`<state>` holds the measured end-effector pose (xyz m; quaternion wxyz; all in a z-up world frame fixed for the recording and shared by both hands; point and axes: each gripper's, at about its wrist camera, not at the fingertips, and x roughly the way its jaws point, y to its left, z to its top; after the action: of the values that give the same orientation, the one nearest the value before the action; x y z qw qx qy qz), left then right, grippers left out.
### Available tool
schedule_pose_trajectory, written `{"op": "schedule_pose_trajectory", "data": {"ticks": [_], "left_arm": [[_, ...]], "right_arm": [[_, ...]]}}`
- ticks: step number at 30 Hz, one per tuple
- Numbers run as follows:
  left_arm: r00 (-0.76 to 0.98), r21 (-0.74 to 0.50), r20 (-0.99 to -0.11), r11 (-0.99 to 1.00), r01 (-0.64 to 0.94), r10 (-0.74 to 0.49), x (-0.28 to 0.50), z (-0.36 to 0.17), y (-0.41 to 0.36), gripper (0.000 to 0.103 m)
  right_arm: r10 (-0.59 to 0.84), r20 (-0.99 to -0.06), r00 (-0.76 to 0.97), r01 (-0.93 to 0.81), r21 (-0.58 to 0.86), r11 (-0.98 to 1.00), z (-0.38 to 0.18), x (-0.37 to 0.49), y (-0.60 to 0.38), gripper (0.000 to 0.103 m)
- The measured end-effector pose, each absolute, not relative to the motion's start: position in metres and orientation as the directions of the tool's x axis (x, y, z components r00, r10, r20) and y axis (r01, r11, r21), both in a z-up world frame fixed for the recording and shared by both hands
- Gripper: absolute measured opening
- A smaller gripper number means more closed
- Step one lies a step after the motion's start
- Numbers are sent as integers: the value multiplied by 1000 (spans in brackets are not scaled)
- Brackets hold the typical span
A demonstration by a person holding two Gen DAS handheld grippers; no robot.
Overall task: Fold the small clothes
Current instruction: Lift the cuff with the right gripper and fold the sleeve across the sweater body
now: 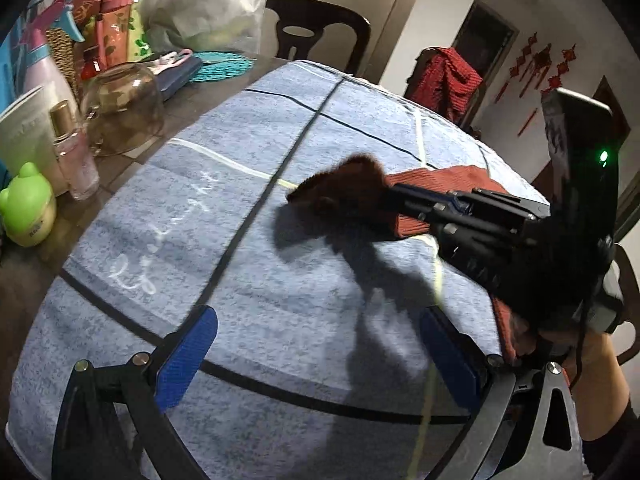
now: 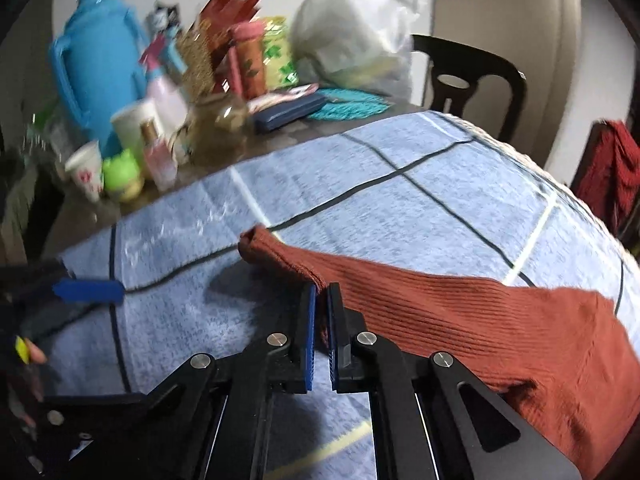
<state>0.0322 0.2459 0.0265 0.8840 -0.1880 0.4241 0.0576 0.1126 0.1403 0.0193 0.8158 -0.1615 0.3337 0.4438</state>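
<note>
Pinching the sleeve cuff of the rust knit garment [image 2: 460, 312] — right gripper [image 2: 322, 292] jaws clamped on it, left gripper [image 1: 316, 344] jaws wide and empty over the blue towel [image 1: 256, 140].
I'd carry the sleeve low across the body lying on the towel, keeping the fold flat; on the counter [image 1: 192, 92], an upturned glass bowl [image 1: 124, 108] looks empty — the white bag [image 2: 356, 28] hides its contents.

Garment [image 2: 460, 312] on towel [image 2: 360, 184], bottles [image 2: 158, 156] behind-left.

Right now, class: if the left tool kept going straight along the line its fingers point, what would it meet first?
Most likely the blue checked towel on the table. The left tool points down at bare towel, its jaws open and empty. The rust-red garment lies to the right of that line, though depth is uncertain.
</note>
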Motion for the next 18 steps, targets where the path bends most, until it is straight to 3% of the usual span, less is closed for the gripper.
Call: {"op": "schedule_pose_trajectory", "data": {"ticks": [18], "left_arm": [[643, -314, -754, 933, -177, -132, 74, 43, 212, 102]], "right_arm": [[718, -540, 440, -603, 415, 681, 57, 170, 22, 5]]}}
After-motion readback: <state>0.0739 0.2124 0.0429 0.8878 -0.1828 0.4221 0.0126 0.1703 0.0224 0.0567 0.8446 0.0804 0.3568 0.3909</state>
